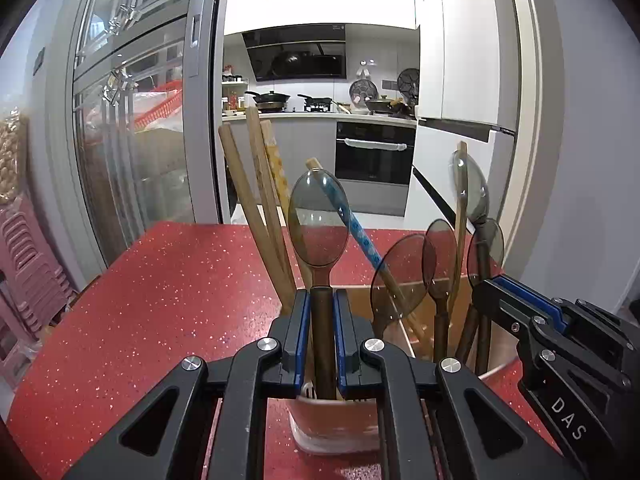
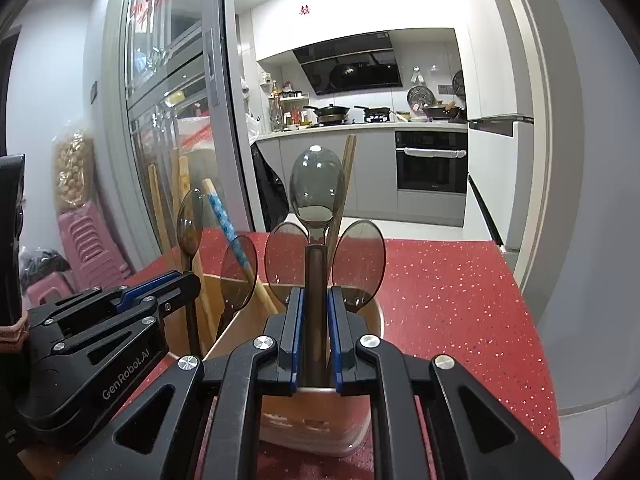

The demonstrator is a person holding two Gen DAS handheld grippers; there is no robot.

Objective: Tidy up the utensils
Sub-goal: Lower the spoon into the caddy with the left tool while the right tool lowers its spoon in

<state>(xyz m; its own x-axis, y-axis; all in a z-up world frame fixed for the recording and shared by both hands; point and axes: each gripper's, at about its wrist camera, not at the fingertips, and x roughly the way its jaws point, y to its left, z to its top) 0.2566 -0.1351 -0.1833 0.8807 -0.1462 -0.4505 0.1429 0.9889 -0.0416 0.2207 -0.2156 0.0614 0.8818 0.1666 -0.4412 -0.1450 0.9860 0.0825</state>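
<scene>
Both pinching smoky spoons upright over the holder (image 2: 360,420): left gripper (image 1: 322,336) on one spoon (image 1: 319,224), right gripper (image 2: 314,336) on another (image 2: 317,188). Risky: crowded chopsticks (image 1: 256,208), easy snag, tipped holder.

Both views bright, evenly lit; light is strongest in the white kitchen ahead. Strong fisheye bending at edges, dark vignette in corners. Glare streaks on glass door (image 1: 132,128) to the left. Translucent spoon (image 2: 317,184) ahead shows highlights. Focus sharp; shadows faint on table (image 1: 160,300).
</scene>
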